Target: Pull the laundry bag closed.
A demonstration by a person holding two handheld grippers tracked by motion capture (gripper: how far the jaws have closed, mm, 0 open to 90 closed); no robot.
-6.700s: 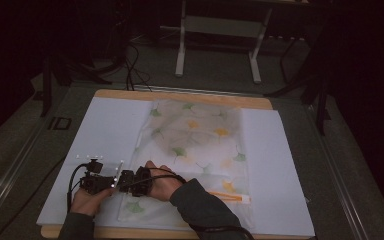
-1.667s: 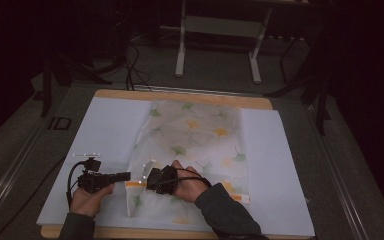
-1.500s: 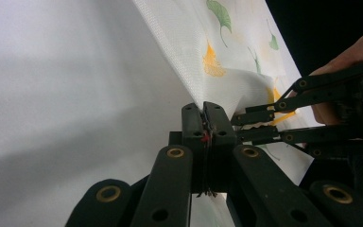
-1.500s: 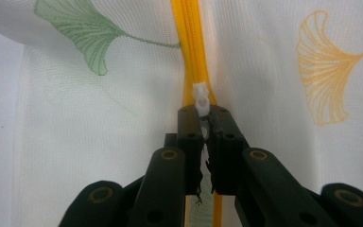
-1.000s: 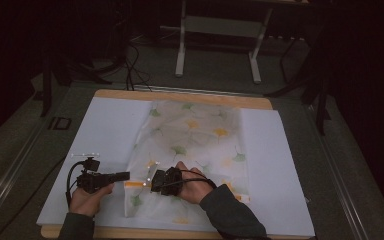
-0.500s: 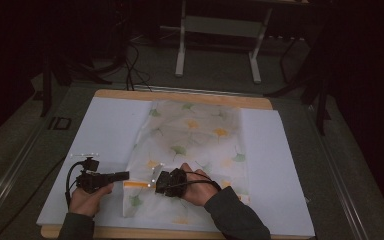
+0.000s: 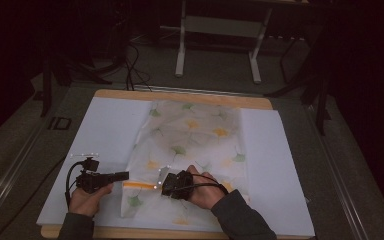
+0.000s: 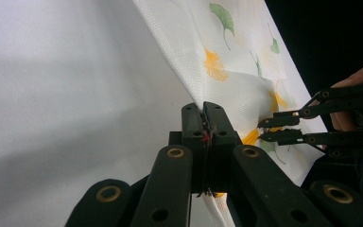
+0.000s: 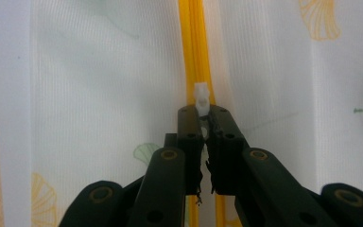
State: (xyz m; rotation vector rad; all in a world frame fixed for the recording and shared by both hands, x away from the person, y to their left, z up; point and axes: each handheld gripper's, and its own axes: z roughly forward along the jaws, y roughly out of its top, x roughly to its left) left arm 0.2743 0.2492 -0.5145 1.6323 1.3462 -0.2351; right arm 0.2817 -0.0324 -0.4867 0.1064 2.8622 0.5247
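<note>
My left gripper (image 8: 203, 118) is pressed together on the near left edge of the pillowcase (image 7: 195, 145), pinning the fabric just beside the end of the yellow zipper (image 9: 194, 56). My right gripper (image 9: 202, 118) is pinched on the small white zipper pull (image 9: 202, 99), jaws tight around its base, with the yellow track running straight ahead of it in the right gripper view.

The pillowcase — white with green and yellow ginkgo leaves — lies flat on the white sheet (image 7: 105, 130) covering the table (image 7: 180, 95), its long side running from the near edge toward the far edge, roughly mid-table. The zipper sits along its near end, close to the table's near edge.

From the high view a short yellow stretch (image 7: 139, 185) shows between my two grippers, so I judge the pull has travelled part of the way along the near end. What I can't tell is how much track is left beyond my right hand (image 7: 205, 192); the rest of that seam is hidden under it. Left to do: draw the pull on to the far end of the zipper while the left hand holds the fabric taut, then let go.
</note>
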